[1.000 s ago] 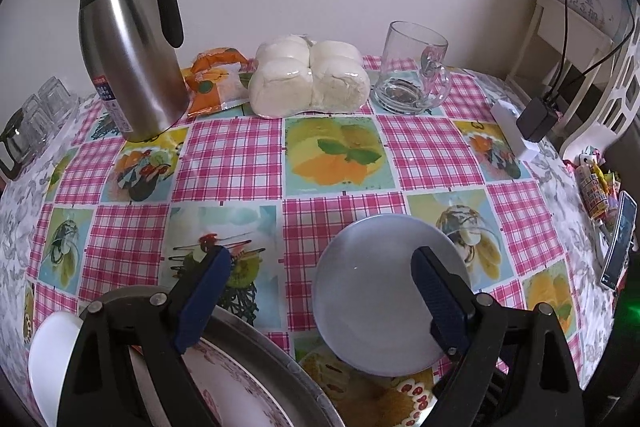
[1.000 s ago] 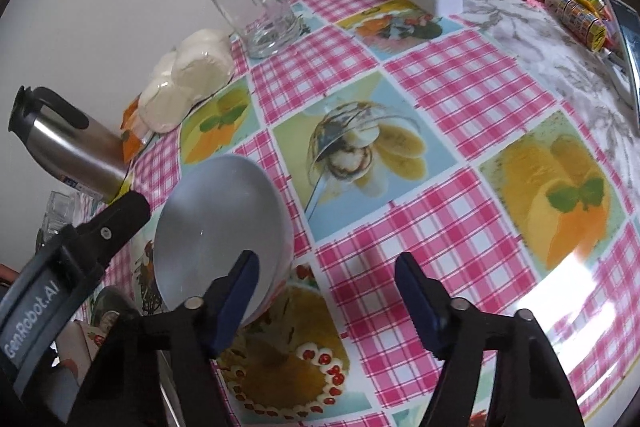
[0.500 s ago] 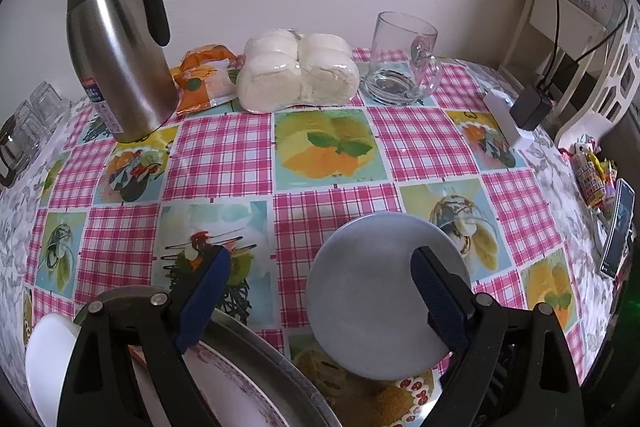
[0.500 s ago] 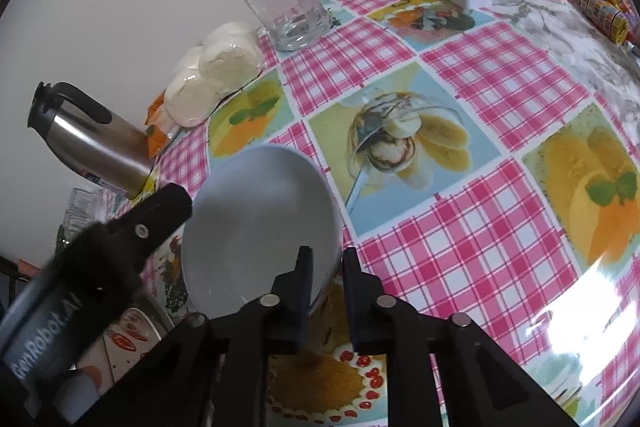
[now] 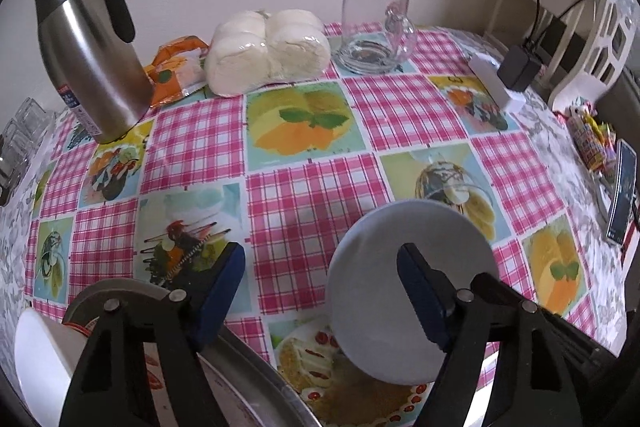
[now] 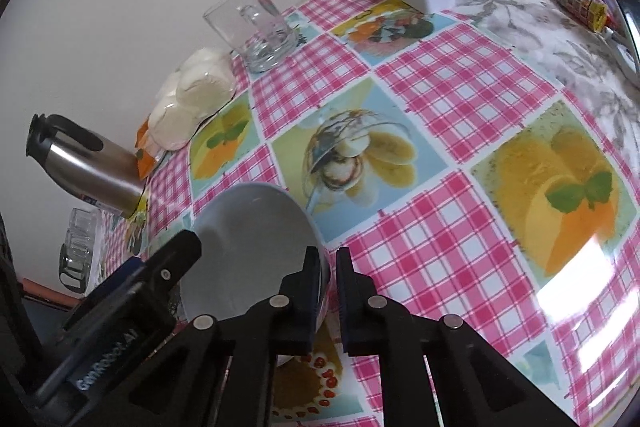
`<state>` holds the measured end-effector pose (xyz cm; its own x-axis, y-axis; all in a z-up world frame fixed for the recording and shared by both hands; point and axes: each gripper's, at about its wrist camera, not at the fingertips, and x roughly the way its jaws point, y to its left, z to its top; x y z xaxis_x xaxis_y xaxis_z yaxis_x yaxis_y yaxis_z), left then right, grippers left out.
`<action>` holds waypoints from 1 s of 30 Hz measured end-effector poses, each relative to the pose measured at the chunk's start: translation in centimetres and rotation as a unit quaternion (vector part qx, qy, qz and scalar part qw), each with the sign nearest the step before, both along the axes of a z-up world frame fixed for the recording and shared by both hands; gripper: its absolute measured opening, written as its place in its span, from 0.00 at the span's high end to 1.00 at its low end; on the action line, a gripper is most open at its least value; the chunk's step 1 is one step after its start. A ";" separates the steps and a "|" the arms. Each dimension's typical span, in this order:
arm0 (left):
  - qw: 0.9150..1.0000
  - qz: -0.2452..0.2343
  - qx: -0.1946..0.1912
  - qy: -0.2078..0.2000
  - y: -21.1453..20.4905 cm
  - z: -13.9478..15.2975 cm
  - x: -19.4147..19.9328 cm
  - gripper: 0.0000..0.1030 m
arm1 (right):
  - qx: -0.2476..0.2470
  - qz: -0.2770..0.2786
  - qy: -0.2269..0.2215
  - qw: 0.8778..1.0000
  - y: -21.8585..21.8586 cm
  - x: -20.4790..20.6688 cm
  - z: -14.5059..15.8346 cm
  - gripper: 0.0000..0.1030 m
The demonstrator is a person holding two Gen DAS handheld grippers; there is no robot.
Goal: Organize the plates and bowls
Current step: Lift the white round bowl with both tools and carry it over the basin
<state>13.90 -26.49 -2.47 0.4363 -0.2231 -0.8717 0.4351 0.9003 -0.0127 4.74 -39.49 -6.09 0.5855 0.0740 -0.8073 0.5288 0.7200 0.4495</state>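
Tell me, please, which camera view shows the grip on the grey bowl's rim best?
The right wrist view: the right gripper is shut on the grey bowl, its rim pinched between the pads. The left wrist view shows the bowl's tilted face, partly behind a finger of the left gripper, not that pinch.

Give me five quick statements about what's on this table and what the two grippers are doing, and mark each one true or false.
1. The right gripper is clamped on the rim of the pale bowl. True.
2. The left gripper grips the bowl too. False: its jaws are closing, but nothing is between them.
3. The glass mug lies on its side. False: it stands upright.
4. The steel jug stands left of the wrapped buns in the left wrist view. True.
5. The bowl holds soup. False: it is empty.
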 end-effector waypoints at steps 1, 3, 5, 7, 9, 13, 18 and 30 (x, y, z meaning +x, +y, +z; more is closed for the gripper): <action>1.000 -0.002 0.003 0.002 -0.1 -0.2 -0.1 0.23 | 0.001 -0.001 0.000 1.000 -0.1 -0.1 0.0 0.91; 1.000 -0.006 0.009 0.006 -0.4 -0.6 -0.2 0.24 | 0.002 -0.004 0.001 1.000 -0.3 -0.2 0.0 0.91; 1.000 -0.008 0.014 0.010 -0.6 -1.0 -0.3 0.25 | 0.003 -0.004 0.001 1.000 -0.4 -0.3 -0.1 0.91; 1.000 -0.011 0.021 0.010 -0.8 -1.3 -0.4 0.33 | 0.004 -0.003 0.002 1.000 -0.4 -0.2 -0.2 0.91; 1.000 -0.012 0.024 0.014 -0.9 -1.6 -0.4 0.40 | 0.006 -0.004 0.004 1.000 -0.4 -0.2 -0.3 0.91; 0.999 -0.016 0.022 0.025 -1.0 -2.3 -0.4 0.55 | 0.010 -0.003 0.011 1.000 -0.3 -0.1 -0.8 0.91; 0.999 -0.023 0.020 0.037 -1.1 -3.1 -0.3 0.68 | 0.014 0.003 0.020 1.000 0.1 0.2 -1.4 0.91; 0.998 -0.042 0.010 0.034 -1.4 -3.0 -0.6 0.83 | 0.014 0.008 0.023 1.000 0.2 0.4 -1.7 0.90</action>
